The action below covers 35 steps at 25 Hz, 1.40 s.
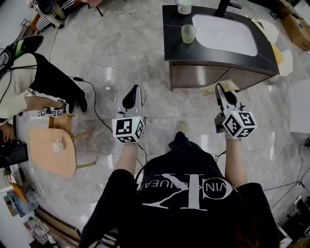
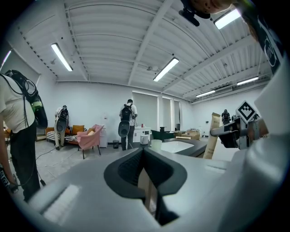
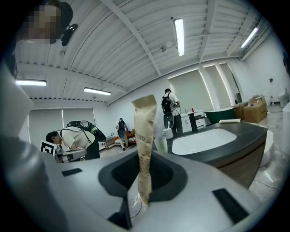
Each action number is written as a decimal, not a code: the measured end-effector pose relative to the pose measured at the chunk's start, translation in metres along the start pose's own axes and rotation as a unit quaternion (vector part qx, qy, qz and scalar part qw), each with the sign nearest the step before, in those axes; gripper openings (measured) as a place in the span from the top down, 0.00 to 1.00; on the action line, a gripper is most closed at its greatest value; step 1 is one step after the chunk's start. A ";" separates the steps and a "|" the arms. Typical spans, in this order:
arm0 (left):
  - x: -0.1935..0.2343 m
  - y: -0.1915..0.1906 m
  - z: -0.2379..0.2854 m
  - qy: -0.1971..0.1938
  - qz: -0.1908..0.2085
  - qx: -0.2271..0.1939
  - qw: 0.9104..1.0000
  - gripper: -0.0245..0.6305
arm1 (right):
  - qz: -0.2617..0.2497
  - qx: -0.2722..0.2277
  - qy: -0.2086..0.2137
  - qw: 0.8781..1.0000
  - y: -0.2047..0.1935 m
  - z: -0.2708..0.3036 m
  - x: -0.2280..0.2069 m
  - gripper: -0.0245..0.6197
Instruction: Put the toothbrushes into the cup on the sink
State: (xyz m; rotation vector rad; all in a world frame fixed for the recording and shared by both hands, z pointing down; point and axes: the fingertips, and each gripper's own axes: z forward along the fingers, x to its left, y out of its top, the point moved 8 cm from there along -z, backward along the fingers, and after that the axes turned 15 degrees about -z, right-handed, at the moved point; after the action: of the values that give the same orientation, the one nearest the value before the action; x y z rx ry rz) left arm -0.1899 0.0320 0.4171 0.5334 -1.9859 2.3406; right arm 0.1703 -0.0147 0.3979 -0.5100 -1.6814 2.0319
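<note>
My right gripper (image 1: 225, 94) is shut on a toothbrush in a tan paper wrapper (image 1: 213, 89), just in front of the sink cabinet. In the right gripper view the wrapper (image 3: 145, 131) stands up out of the jaws (image 3: 144, 176), with the pale cup (image 3: 161, 141) behind it. That translucent cup (image 1: 188, 33) stands on the dark counter (image 1: 172, 48) left of the white basin (image 1: 225, 34). A second cup (image 1: 184, 6) sits at the counter's back edge. My left gripper (image 1: 133, 94) hangs over the floor left of the cabinet, jaws together (image 2: 144, 156), nothing seen in them.
A person (image 1: 29, 82) crouches at the left beside a small wooden table (image 1: 53, 150) with a mug on it. Cables trail over the marble floor (image 1: 106, 72). Cardboard boxes (image 1: 295, 29) stand at the far right. A pink chair (image 2: 90, 138) and standing people show in the left gripper view.
</note>
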 end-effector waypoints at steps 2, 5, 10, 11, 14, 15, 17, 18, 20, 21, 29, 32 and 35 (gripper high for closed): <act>-0.003 0.001 0.018 -0.005 0.000 0.001 1.000 0.95 | -0.002 0.001 0.003 1.000 0.003 0.011 -0.010 0.88; -0.006 0.003 0.042 -0.012 0.000 0.003 1.000 0.95 | -0.001 0.003 0.003 1.000 0.005 0.024 -0.026 0.88; -0.007 0.006 0.070 -0.012 -0.001 0.006 1.000 0.95 | 0.000 0.007 0.006 1.000 0.008 0.044 -0.048 0.88; -0.007 0.006 0.075 -0.010 -0.001 0.006 1.000 0.95 | 0.001 0.006 0.008 1.000 0.008 0.048 -0.052 0.88; -0.007 0.004 0.085 -0.004 0.001 0.008 1.000 0.95 | 0.004 0.003 0.015 1.000 0.008 0.060 -0.061 0.88; -0.007 0.003 0.088 -0.004 0.001 0.010 1.000 0.95 | 0.006 0.001 0.017 1.000 0.008 0.064 -0.063 0.88; -0.008 0.000 0.094 -0.005 0.001 0.016 1.000 0.95 | 0.011 -0.001 0.021 1.000 0.007 0.071 -0.066 0.88; -0.008 -0.001 0.096 -0.005 0.001 0.018 1.000 0.95 | 0.013 -0.001 0.024 1.000 0.007 0.074 -0.066 0.88; -0.008 0.000 0.099 -0.004 0.002 0.021 1.000 0.95 | 0.015 -0.002 0.030 0.999 0.007 0.080 -0.066 0.88; -0.007 0.001 0.103 -0.004 0.002 0.021 1.000 0.95 | 0.015 -0.003 0.032 0.999 0.008 0.083 -0.067 0.88; 0.005 0.010 0.149 -0.019 0.003 0.021 1.000 0.95 | 0.012 -0.017 0.035 0.999 0.025 0.124 -0.082 0.88; 0.012 0.016 0.175 -0.025 0.000 0.020 0.999 0.95 | 0.016 -0.022 0.034 0.999 0.033 0.144 -0.092 0.88; 0.020 0.024 0.206 -0.035 0.000 0.018 0.999 0.95 | 0.019 -0.029 0.032 0.999 0.046 0.168 -0.106 0.88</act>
State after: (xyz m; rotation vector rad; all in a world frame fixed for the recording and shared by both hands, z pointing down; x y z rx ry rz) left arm -0.1645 -0.1746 0.4259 0.6250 -1.9748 2.3931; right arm 0.1616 -0.2179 0.3844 -0.6236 -1.7090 1.9769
